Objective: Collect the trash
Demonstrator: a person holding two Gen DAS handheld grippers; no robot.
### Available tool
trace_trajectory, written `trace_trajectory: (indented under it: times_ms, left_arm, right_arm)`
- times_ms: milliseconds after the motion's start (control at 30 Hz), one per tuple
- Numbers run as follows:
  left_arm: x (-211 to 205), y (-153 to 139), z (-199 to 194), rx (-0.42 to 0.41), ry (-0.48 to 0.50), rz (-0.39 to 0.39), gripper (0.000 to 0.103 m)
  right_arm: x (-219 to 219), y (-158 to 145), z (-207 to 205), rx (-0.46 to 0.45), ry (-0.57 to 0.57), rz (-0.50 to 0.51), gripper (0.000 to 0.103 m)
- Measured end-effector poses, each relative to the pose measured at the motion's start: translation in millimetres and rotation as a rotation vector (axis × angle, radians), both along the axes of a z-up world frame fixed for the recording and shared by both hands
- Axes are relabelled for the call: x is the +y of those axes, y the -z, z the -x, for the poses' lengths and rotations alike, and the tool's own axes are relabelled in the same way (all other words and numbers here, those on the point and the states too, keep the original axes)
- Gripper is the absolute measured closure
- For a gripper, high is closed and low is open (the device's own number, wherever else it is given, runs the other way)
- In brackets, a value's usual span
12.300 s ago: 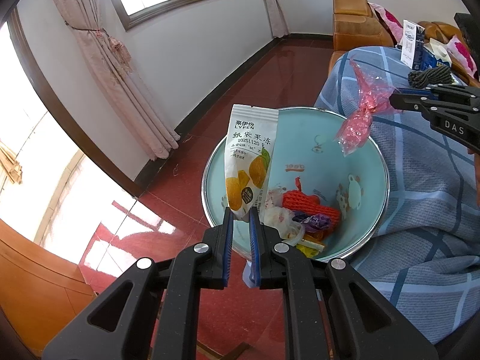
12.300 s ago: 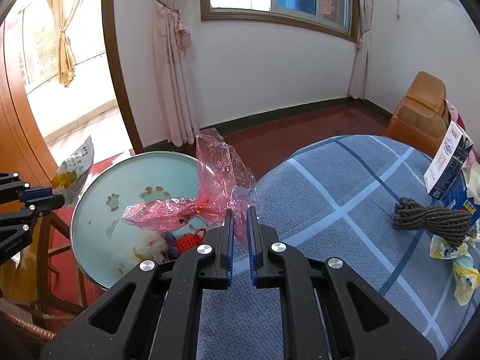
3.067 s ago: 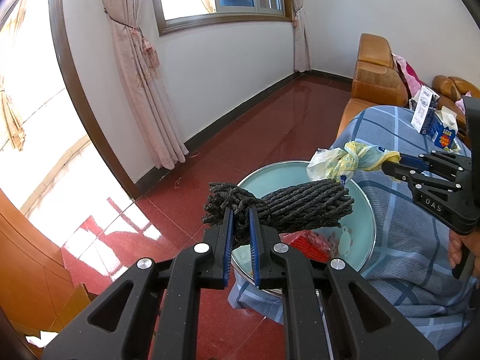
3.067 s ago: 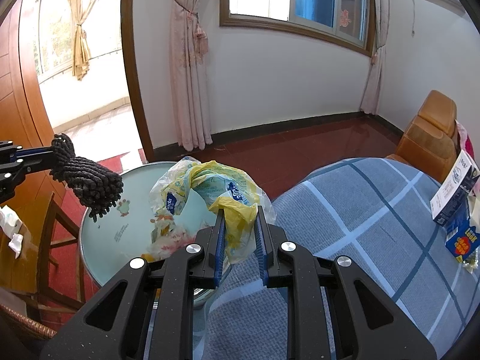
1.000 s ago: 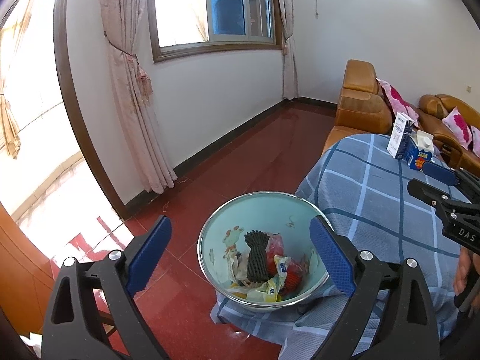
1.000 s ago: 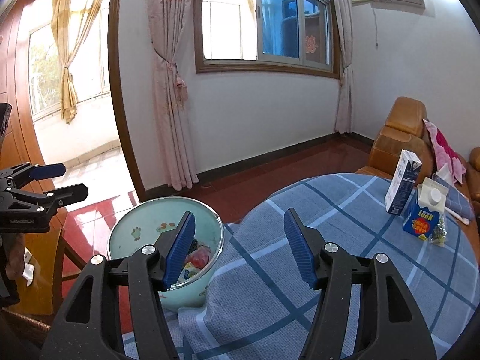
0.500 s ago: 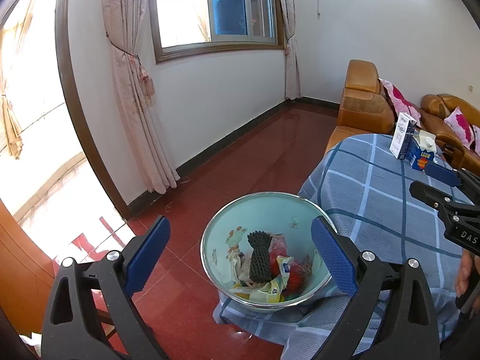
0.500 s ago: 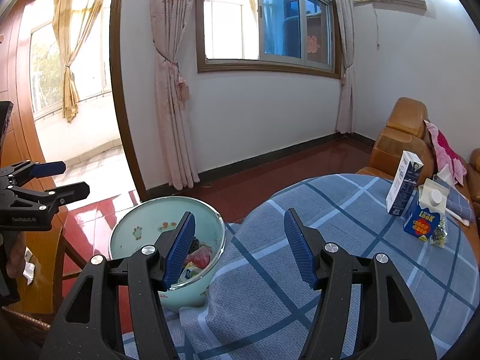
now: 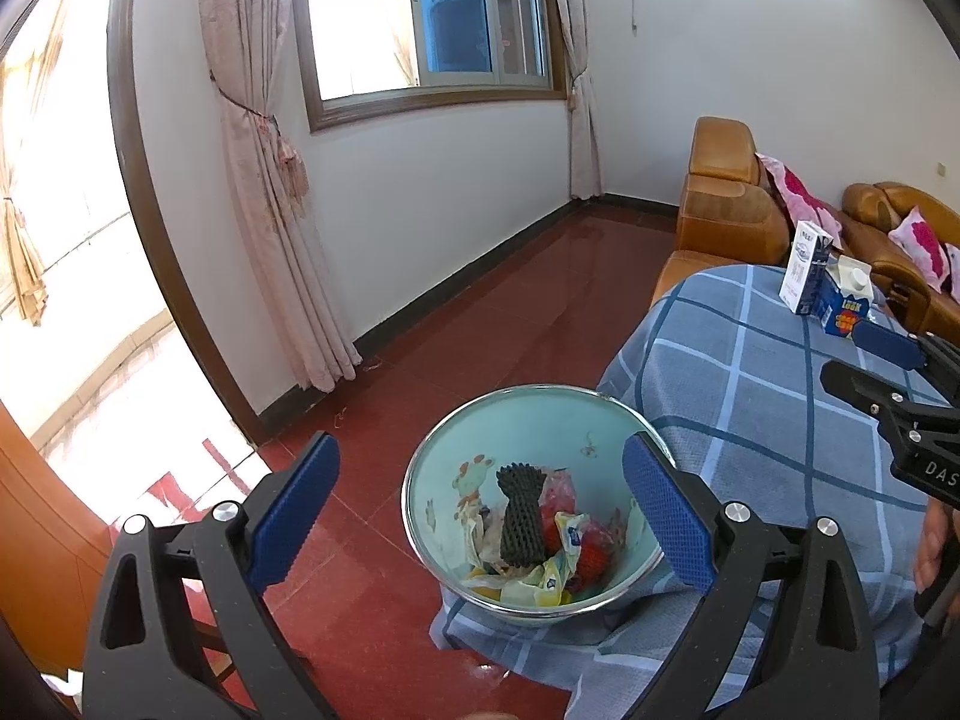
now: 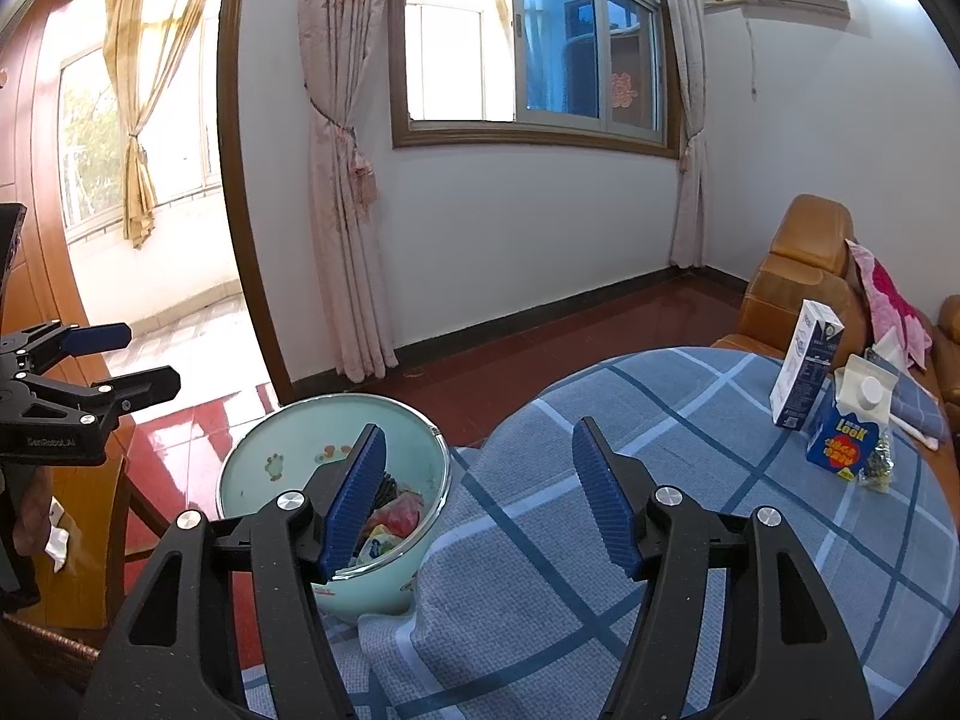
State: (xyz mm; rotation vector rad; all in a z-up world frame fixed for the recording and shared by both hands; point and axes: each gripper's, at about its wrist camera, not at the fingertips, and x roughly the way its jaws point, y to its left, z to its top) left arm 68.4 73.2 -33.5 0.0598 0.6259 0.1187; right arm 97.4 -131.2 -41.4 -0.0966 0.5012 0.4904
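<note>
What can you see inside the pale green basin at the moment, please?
The basin holds a black foam net atop yellow-white wrappers and red pieces; whatever lies beneath is covered.

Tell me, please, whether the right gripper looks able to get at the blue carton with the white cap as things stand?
Probably yes. The right gripper is open and empty, and bare plaid tablecloth lies between it and the blue carton. The taller white carton stands close beside it, leaving little room.

White walls (image 10: 528,240) meet a glossy red tile floor (image 9: 510,324). Pink tied curtains (image 10: 342,168) flank a wood-framed window (image 10: 528,48); tan leather sofas (image 9: 726,204) stand far right.
</note>
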Motion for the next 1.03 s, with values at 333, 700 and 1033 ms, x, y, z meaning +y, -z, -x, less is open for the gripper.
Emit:
trace_trajectory:
  times_ms: [333,700,1033]
  left_arm:
    - [-4.4,0.6,-1.8,0.013,0.004,-0.032,0.006]
    - [-6.1,3.1,-1.7,0.013,0.01,-0.054,0.006]
    - [-3.2,2.3,-2.7,0.021,0.012,-0.027,0.006]
  right_arm:
    - [-0.8,0.3,-0.5,-0.001,-0.003,0.003,0.038]
    - [-0.8,1.3,-0.2,0.0,-0.002,0.001,0.035]
    - [-75.1,18.0,-19.4,0.053,0.141,0.014,0.029]
